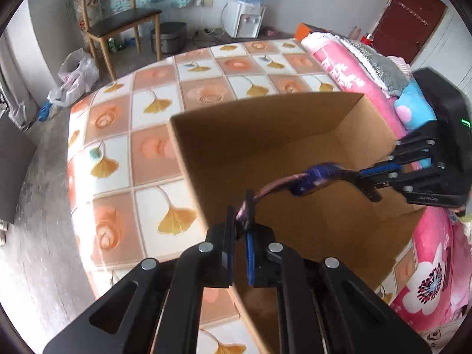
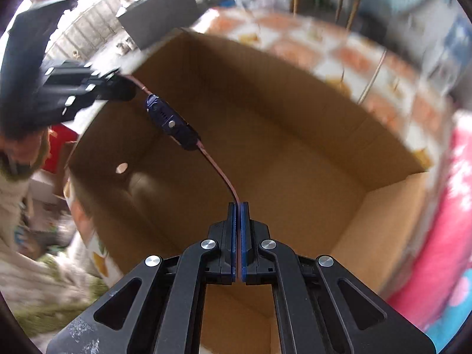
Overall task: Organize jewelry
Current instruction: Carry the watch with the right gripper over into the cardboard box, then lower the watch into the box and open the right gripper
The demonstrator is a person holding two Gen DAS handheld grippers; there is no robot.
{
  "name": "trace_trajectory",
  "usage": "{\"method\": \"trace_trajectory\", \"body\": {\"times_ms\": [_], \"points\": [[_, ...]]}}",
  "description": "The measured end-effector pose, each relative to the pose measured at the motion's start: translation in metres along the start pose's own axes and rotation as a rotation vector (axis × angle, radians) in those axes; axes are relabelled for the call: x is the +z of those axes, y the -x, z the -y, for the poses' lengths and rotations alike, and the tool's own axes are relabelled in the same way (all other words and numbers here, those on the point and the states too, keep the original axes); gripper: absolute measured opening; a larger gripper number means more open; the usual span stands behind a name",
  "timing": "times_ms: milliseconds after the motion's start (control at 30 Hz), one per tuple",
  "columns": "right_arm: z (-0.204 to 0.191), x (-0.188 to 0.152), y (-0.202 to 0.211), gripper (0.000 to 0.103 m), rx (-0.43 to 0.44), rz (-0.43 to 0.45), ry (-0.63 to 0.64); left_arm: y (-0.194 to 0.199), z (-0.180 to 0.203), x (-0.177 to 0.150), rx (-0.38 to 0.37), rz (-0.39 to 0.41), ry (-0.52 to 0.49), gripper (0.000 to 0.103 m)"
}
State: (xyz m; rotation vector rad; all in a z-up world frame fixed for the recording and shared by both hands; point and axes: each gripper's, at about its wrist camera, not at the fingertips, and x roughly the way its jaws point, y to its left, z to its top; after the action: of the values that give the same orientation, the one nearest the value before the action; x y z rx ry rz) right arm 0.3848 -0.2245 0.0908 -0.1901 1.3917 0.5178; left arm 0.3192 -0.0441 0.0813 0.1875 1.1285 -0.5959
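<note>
While both grippers hang over the open cardboard box (image 2: 295, 153), one wristwatch (image 2: 174, 126) stretches between them — the left gripper (image 1: 240, 224) is clamped on one pink strap end, the right gripper (image 2: 238, 221) pinched tight on the other. One box, one watch, both tilted down toward the inside.

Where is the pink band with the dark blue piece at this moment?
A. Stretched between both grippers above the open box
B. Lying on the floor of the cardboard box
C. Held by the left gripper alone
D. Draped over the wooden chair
A: the band runs from the shut left gripper to the shut right gripper, hanging over the open cardboard box.
</note>
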Motion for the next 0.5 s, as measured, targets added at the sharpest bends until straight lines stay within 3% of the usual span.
{"method": "trace_trajectory", "body": {"times_ms": [133,233,333,500], "points": [[0.024,0.019,-0.038,0.001,0.041,-0.091,-0.037,-0.007,0.002,0.007,0.05,-0.009,-0.033,0.008],[0.036,0.026,-0.059,0.001,-0.008,-0.137,-0.053,-0.008,-0.001,0.007,0.039,-0.013,-0.026,0.008],[0.04,0.028,-0.067,0.005,-0.049,-0.151,-0.059,0.001,0.004,0.002,0.074,0.028,-0.058,0.011],[0.017,0.029,-0.059,0.011,-0.184,-0.064,0.022,0.027,0.01,-0.019,0.128,0.132,-0.079,0.028]]}}
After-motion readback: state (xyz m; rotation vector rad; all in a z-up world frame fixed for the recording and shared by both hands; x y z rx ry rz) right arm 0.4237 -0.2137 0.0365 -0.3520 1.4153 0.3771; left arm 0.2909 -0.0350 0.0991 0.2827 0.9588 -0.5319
